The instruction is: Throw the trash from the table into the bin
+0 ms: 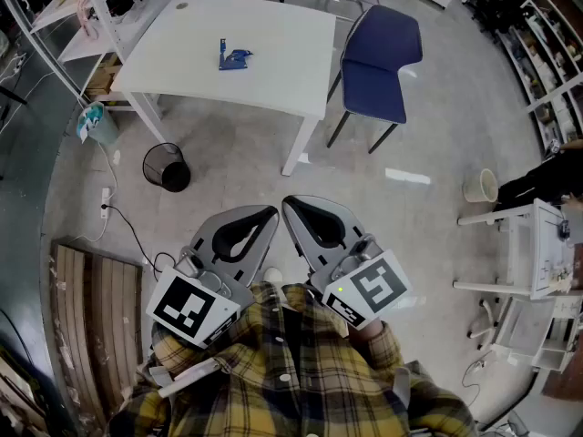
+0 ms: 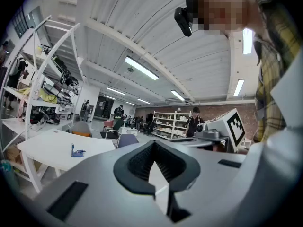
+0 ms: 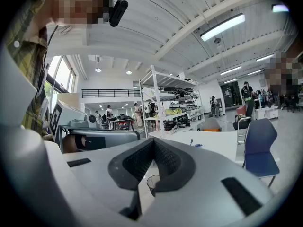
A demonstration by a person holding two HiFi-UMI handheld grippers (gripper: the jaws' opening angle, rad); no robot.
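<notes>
A small blue piece of trash (image 1: pixel 234 58) lies near the middle of the white table (image 1: pixel 282 80), far ahead of me. It also shows in the left gripper view as the blue trash (image 2: pixel 77 152) and in the right gripper view (image 3: pixel 197 145). The black mesh bin (image 1: pixel 167 167) stands on the floor by the table's near left leg; the bin (image 3: pixel 154 183) appears behind the right jaws. My left gripper (image 1: pixel 271 213) (image 2: pixel 154 145) and right gripper (image 1: pixel 288 204) (image 3: pixel 154 143) are held close to my chest, side by side, both shut and holding nothing.
A blue chair (image 1: pixel 381 62) stands at the table's right end. A wooden pallet (image 1: pixel 100 326) lies on the floor at the left, with a cable and socket strip near it. A beige bucket (image 1: pixel 480 186) and a white cart (image 1: pixel 533 253) are at the right. Shelving racks line the far left.
</notes>
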